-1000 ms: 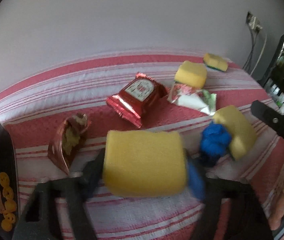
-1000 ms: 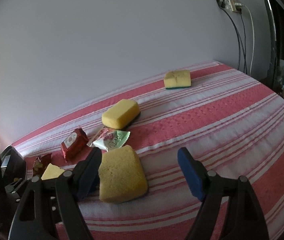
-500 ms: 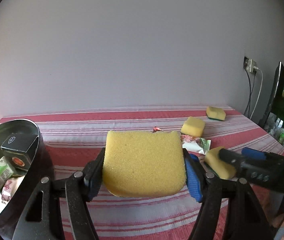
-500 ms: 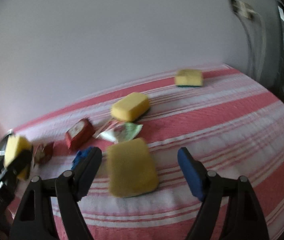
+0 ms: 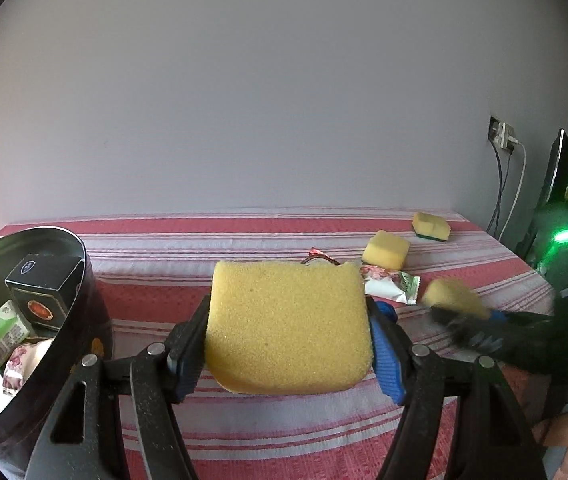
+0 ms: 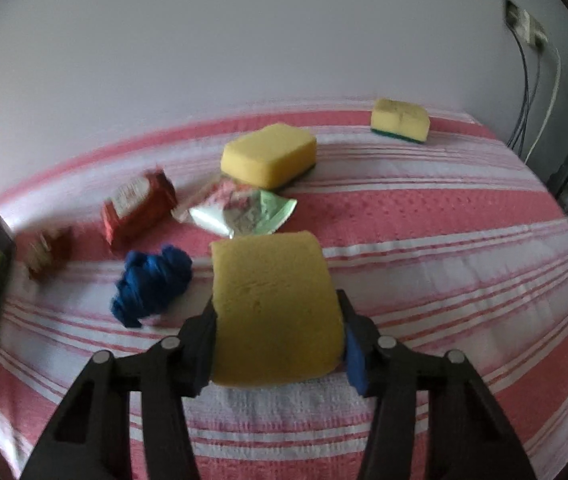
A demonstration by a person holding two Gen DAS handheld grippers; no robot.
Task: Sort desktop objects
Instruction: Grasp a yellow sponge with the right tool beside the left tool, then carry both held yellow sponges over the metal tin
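Two yellow sponges are in play: the left gripper (image 5: 288, 344) clamps one sponge (image 5: 288, 324) aloft beside the tin (image 5: 80, 280); the right gripper's (image 6: 278, 340) jaws are closing on another (image 6: 274, 312) above the cloth. Soft, light foam; pinch the flanks.

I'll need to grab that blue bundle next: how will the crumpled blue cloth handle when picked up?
The crumpled blue cloth looks soft and floppy: its bunched folds suggest it will sag and partly unfurl when lifted. It is probably light, so a push would likely drag it across the striped red tablecloth rather than roll it. Pinching a thick fold seems safest.
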